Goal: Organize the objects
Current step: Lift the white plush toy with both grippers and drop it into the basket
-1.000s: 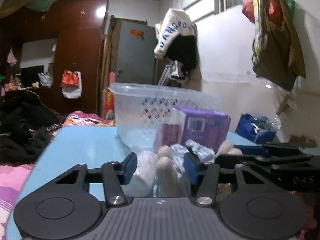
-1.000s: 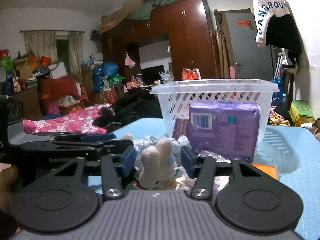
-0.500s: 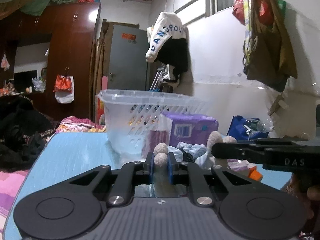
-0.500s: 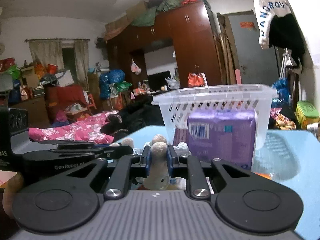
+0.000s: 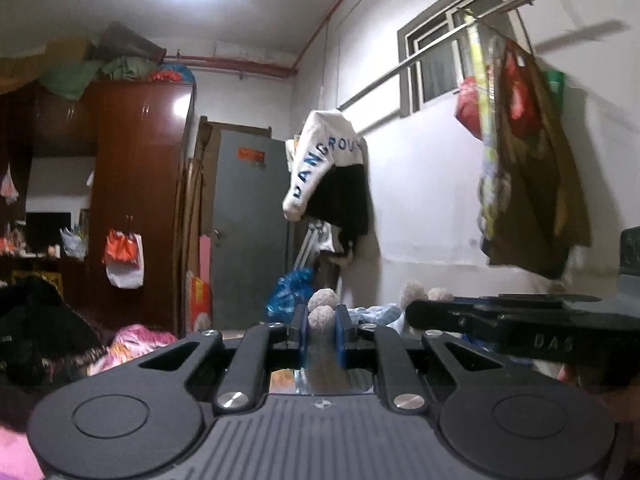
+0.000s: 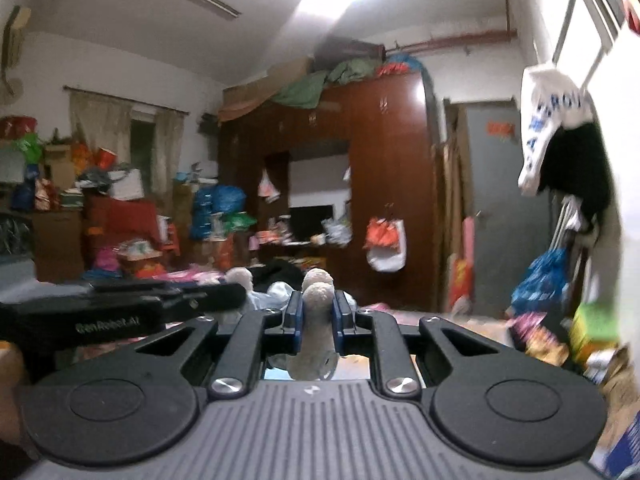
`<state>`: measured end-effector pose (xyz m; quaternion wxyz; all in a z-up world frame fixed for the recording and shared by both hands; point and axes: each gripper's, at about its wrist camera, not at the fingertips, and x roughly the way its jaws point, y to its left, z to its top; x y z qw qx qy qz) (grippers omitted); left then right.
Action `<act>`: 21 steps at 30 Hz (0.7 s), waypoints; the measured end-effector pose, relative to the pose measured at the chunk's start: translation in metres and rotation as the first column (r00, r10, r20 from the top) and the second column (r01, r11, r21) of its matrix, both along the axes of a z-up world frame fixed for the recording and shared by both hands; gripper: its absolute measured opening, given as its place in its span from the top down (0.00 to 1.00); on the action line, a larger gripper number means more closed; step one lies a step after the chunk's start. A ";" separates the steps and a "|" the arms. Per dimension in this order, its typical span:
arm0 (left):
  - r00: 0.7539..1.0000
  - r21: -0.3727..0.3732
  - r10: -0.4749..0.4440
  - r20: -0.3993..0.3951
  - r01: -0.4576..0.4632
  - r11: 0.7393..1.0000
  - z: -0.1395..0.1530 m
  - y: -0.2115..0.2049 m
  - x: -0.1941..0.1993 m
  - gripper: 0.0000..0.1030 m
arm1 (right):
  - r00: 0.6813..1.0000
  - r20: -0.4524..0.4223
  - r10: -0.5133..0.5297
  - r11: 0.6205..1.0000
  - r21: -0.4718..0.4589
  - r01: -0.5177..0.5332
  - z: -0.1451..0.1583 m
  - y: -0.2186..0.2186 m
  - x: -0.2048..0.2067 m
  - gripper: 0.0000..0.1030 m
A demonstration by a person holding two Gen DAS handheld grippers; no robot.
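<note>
My left gripper (image 5: pixel 321 322) is shut on the beige plush ears of a soft toy (image 5: pixel 322 307) and holds it up in the air. My right gripper (image 6: pixel 317 312) is shut on another pair of beige plush ears (image 6: pixel 317 288), also lifted. Each gripper shows in the other's view: the right one as a black bar in the left wrist view (image 5: pixel 500 318), the left one in the right wrist view (image 6: pixel 120 312). Pale blue wrapping (image 5: pixel 372 314) hangs between the two toys. The table and the basket are out of view.
A dark wooden wardrobe (image 5: pixel 136 200) and a grey door (image 5: pixel 250 232) stand behind. A white and black garment (image 5: pixel 328 176) hangs from a wall rail, with bags (image 5: pixel 524 184) to the right. Cluttered shelves and bundles (image 6: pixel 120 220) fill the far side of the room.
Both grippers closed on the plush ears, then rose and tilted upward. The basket, purple pack and blue table dropped out of view.
</note>
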<state>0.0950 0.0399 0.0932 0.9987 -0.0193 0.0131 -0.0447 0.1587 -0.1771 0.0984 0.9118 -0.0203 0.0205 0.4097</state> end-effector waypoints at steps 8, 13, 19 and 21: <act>0.978 0.021 0.043 -0.205 -0.039 0.999 0.005 0.008 0.128 0.84 | 0.979 -0.153 -0.136 0.987 -0.107 0.120 0.007 0.053 0.106 0.86; 0.954 0.030 0.075 -0.292 -0.069 0.997 -0.024 0.012 0.167 0.84 | 0.952 -0.242 -0.186 0.972 -0.188 0.142 -0.029 0.077 0.139 0.86; 0.941 0.023 0.114 -0.318 -0.112 0.993 -0.037 0.021 0.179 0.69 | 0.948 -0.262 -0.181 0.962 -0.247 0.115 -0.041 0.083 0.140 0.75; 0.944 0.009 0.159 -0.288 -0.163 0.987 -0.034 0.027 0.169 0.27 | 0.948 -0.228 -0.221 0.946 -0.286 0.152 -0.039 0.080 0.137 0.41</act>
